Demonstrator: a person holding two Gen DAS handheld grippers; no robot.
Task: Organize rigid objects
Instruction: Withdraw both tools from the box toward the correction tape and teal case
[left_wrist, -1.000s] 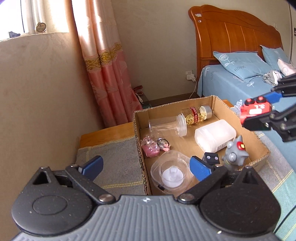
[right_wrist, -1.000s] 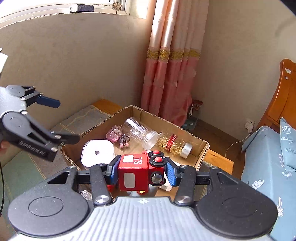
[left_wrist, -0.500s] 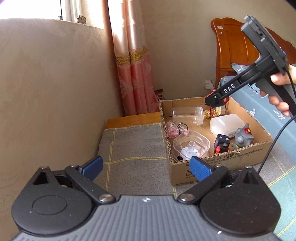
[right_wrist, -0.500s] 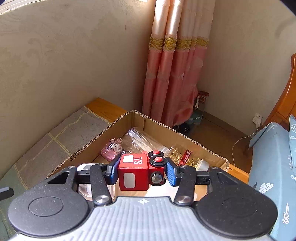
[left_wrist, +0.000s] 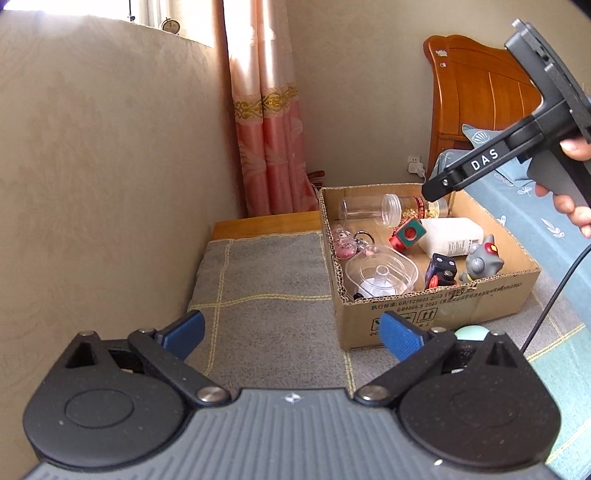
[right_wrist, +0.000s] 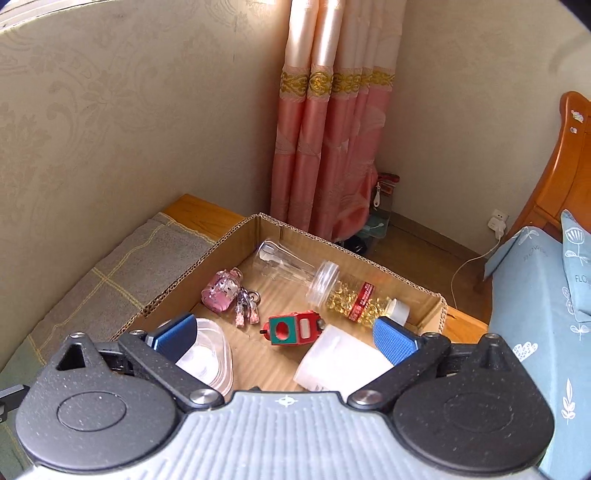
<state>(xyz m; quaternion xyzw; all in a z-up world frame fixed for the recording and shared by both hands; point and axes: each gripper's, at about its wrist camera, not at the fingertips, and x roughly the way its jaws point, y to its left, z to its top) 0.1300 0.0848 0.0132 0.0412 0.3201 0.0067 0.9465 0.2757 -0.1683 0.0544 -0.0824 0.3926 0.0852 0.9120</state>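
A cardboard box (left_wrist: 436, 314) stands on a grey cloth. The red toy car (right_wrist: 293, 328) lies on its side on the box floor, also seen in the left wrist view (left_wrist: 407, 235). My right gripper (right_wrist: 284, 338) is open and empty above the box, over the car. My left gripper (left_wrist: 291, 328) is open and empty, low over the grey cloth, in front of the box's left corner. The right gripper's body (left_wrist: 498, 155) reaches over the box's far right side.
In the box lie a clear jar (right_wrist: 291, 269), a bottle of gold capsules (right_wrist: 360, 301), a pink keychain (right_wrist: 221, 291), a clear plastic lid container (left_wrist: 380, 275), a white bottle (left_wrist: 452, 236), a grey figurine (left_wrist: 482, 258) and a black toy (left_wrist: 439, 273). A wall stands left; a bed (right_wrist: 546, 321) right.
My right gripper has opened and let go of the red toy car, which now lies in the box. My left gripper has drawn back from the box.
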